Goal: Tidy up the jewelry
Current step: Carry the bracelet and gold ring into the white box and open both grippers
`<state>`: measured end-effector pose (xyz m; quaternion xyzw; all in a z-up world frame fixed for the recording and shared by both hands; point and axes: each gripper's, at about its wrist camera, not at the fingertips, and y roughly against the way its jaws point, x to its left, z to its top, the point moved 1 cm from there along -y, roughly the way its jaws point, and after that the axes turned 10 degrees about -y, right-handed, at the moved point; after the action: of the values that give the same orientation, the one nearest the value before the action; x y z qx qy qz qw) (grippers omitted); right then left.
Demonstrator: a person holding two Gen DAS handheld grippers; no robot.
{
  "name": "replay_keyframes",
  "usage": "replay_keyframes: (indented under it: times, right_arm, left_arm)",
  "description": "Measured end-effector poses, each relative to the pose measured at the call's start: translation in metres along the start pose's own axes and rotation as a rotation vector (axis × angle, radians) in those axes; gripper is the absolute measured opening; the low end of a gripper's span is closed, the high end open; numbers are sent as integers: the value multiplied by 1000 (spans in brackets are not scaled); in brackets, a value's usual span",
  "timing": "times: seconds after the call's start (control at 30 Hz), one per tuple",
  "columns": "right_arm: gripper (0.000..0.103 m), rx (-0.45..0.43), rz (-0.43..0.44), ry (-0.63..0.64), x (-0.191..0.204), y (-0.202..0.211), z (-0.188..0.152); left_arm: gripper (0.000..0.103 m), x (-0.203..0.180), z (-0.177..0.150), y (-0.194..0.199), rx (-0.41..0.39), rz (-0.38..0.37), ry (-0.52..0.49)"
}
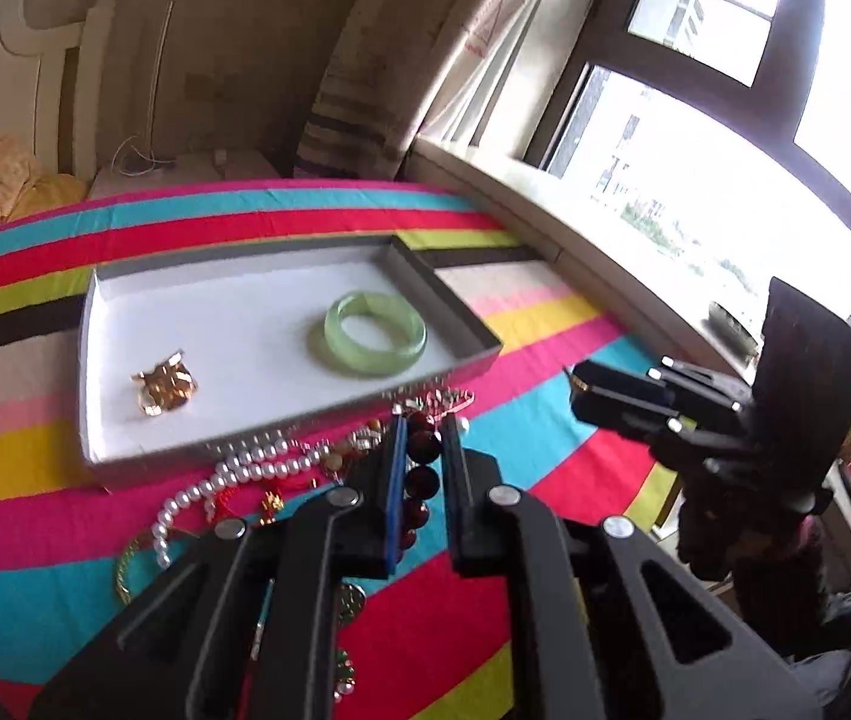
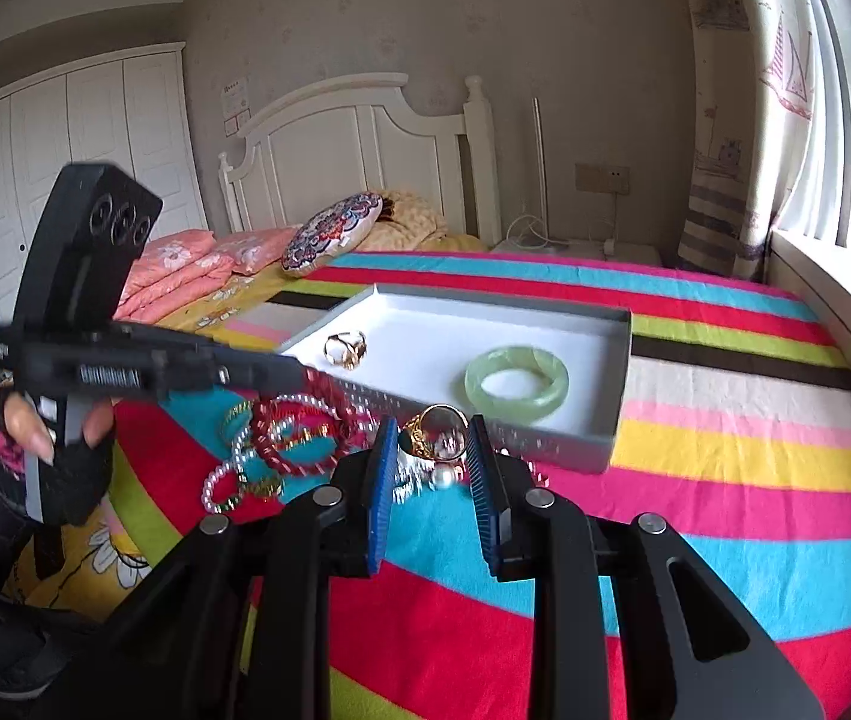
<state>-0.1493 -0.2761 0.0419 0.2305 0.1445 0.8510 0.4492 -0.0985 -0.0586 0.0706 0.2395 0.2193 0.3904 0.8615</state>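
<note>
Meanwhile left tongs [image 1: 423,429] pinch dark beads [image 1: 422,463]; right tongs [image 2: 430,438] agape.

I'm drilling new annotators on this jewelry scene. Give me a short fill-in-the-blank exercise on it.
1. The green bangle lies inside the white ____.
2. The left gripper is closed on a bracelet of dark ____ beads.
3. The pearl strand lies ____ the tray, on the striped cover.
4. The right gripper is ____, holding nothing.

Missing words: tray; red; outside; open
</note>
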Motion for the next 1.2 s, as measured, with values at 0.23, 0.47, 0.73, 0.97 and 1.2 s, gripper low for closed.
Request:
replay_keyframes:
  times: [0.23, 0.47, 0.73, 0.97, 1.2]
  right_arm:
    - [26, -20, -12, 66, 5, -19, 37]
    - [26, 5, -23, 60, -8, -50, 66]
    - [26, 84, -49, 57, -7, -106, 79]
    - [26, 168, -150, 7, -27, -162, 84]
    - [26, 288, -226, 70, -27, -211, 86]
  left_arm:
    - [11, 3, 57, 17, -59, 66, -54]
    - [11, 21, 80, 3, -54, 108, -57]
    - [11, 53, 82, -33, 4, 124, -8]
    - [11, 73, 88, -64, 27, 131, 31]
    - [11, 141, 68, -97, 123, 245, 162]
